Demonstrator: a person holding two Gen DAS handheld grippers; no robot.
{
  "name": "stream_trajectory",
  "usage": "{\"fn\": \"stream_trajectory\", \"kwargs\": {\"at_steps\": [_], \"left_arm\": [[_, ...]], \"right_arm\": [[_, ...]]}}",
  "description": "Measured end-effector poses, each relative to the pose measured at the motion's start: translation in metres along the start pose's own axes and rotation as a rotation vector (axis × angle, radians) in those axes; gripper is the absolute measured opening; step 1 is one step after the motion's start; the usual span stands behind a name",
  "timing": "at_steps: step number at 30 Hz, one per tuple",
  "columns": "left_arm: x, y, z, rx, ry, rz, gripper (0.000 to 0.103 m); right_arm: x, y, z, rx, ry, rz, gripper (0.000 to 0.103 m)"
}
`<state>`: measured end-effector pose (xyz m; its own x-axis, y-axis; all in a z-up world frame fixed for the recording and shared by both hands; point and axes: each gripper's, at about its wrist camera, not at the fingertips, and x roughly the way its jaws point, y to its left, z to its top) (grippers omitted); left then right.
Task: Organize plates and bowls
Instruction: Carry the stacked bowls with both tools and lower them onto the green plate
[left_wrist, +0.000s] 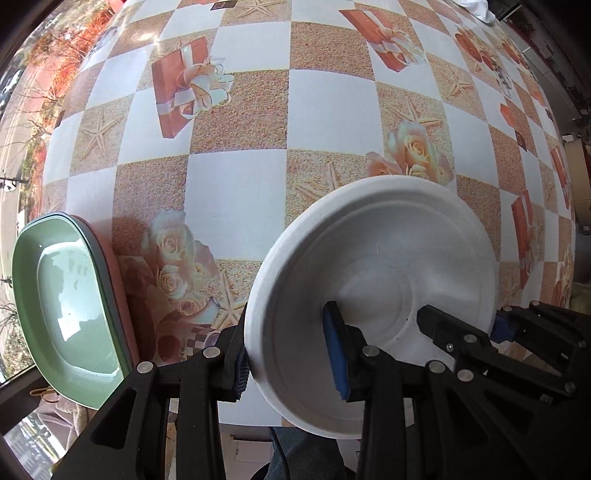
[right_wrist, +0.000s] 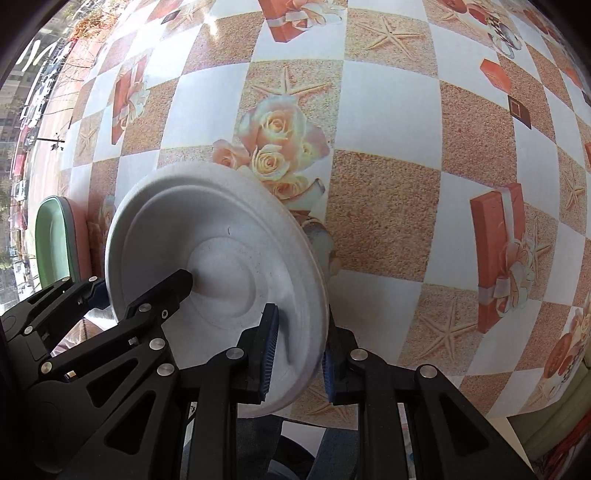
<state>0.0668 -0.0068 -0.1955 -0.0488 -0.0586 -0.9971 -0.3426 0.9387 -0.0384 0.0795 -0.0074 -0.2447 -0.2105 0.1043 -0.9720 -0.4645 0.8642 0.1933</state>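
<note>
While the left gripper (left_wrist: 290, 360) clamps the white plate's (left_wrist: 376, 258) near-left rim between its jaws, the right gripper (right_wrist: 301, 358) pinches the opposite rim, holding it tilted above the tablecloth (left_wrist: 236, 192), right of the green plate (left_wrist: 70, 295).

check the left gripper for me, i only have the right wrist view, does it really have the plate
Observer: Yes. In the left wrist view the left gripper is shut on the rim of the white plate, with one blue pad on the inner face and the other behind the rim.
Operator: ok and that green dish on the left, i only get a sliver of it, anything in it
Observer: No. The left wrist view shows the whole inside of the green dish, and it is glossy and empty.
</note>
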Motion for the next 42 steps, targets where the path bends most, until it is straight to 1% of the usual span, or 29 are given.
{"fn": "stream_trajectory", "kwargs": {"at_steps": [3, 8, 9, 11, 12, 13, 14, 16, 17, 18, 20, 22, 27, 31, 42], "left_arm": [[0.002, 0.016, -0.003, -0.003, -0.003, -0.009, 0.039], [0.006, 0.021, -0.006, 0.012, -0.014, -0.028, 0.039], [0.005, 0.034, 0.000, 0.018, -0.015, -0.029, 0.039], [0.005, 0.034, 0.000, 0.033, -0.019, -0.032, 0.039], [0.002, 0.029, -0.008, 0.038, -0.021, -0.034, 0.039], [0.002, 0.029, -0.007, 0.042, -0.022, -0.037, 0.039], [-0.001, 0.030, -0.017, 0.044, -0.023, -0.042, 0.039], [0.000, 0.031, -0.017, 0.048, -0.022, -0.055, 0.038], [0.000, 0.034, -0.026, 0.050, -0.022, -0.060, 0.038], [0.001, 0.037, -0.027, 0.052, -0.020, -0.064, 0.038], [0.001, 0.040, -0.026, 0.057, -0.015, -0.065, 0.038], [0.001, 0.042, -0.029, 0.061, -0.007, -0.068, 0.038], [-0.008, 0.048, -0.046, 0.073, -0.010, -0.063, 0.038], [-0.024, 0.050, -0.050, 0.066, -0.027, -0.065, 0.038], [-0.070, 0.063, -0.056, 0.016, -0.115, -0.051, 0.038]], "right_arm": [[0.006, 0.021, 0.004, -0.008, 0.001, -0.004, 0.023], [0.013, 0.045, 0.002, 0.002, -0.005, -0.025, 0.023], [0.016, 0.050, 0.000, 0.010, -0.007, -0.027, 0.023], [0.017, 0.045, 0.000, 0.028, -0.010, -0.024, 0.023], [0.018, 0.040, -0.006, 0.038, -0.012, -0.023, 0.023], [0.016, 0.020, -0.011, 0.048, -0.011, -0.021, 0.023], [0.016, 0.016, -0.011, 0.057, -0.011, -0.021, 0.023], [0.018, 0.017, -0.012, 0.074, -0.010, -0.025, 0.023], [0.020, 0.019, -0.012, 0.078, -0.009, -0.027, 0.023], [0.021, 0.019, -0.013, 0.081, -0.008, -0.030, 0.023], [0.014, 0.002, -0.011, 0.085, -0.003, -0.032, 0.023], [0.009, -0.005, -0.016, 0.084, 0.004, -0.031, 0.023], [0.003, 0.006, -0.021, 0.075, 0.019, -0.031, 0.023], [-0.005, 0.012, -0.024, 0.056, 0.018, -0.027, 0.023], [-0.042, 0.034, -0.015, 0.006, -0.052, -0.023, 0.023]]}}
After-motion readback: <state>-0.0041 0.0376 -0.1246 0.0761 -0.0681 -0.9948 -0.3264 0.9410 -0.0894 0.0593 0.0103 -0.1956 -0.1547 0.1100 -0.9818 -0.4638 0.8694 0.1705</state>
